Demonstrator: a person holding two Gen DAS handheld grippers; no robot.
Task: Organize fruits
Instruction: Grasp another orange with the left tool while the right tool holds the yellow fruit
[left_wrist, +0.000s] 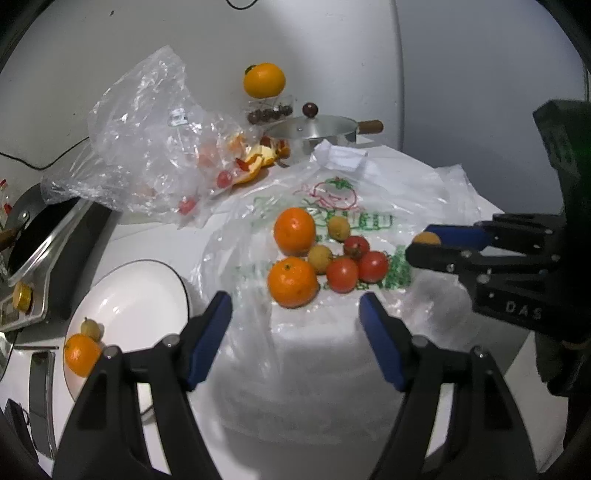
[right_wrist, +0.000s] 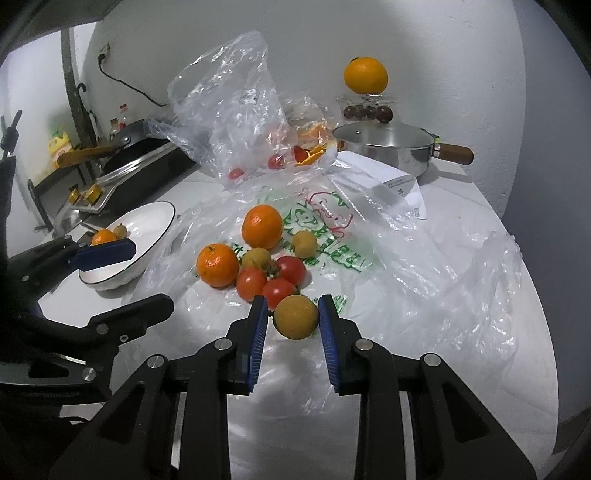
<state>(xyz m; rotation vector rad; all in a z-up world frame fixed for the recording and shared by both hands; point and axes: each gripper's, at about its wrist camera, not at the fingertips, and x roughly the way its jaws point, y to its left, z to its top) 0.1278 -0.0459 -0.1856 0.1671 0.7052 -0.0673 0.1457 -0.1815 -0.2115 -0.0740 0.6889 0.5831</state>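
Two oranges (left_wrist: 293, 282), three tomatoes (left_wrist: 342, 274) and small yellow-brown fruits (left_wrist: 320, 258) lie on a printed plastic bag (left_wrist: 332, 332). My left gripper (left_wrist: 295, 306) is open and empty, just in front of the near orange. My right gripper (right_wrist: 293, 317) is shut on a small yellow-brown fruit (right_wrist: 296, 317), held just above the bag beside the tomatoes (right_wrist: 279, 291); it also shows in the left wrist view (left_wrist: 428, 243). A white plate (left_wrist: 129, 295) at the left holds one orange (left_wrist: 81, 354) and one small fruit (left_wrist: 91, 328).
A crumpled clear bag (left_wrist: 147, 129) with peels and tomatoes stands behind. A steel pot with lid (left_wrist: 317, 129) and an orange on a clear box (left_wrist: 264, 79) are at the back. A stove with a pan (left_wrist: 37, 240) is at the left.
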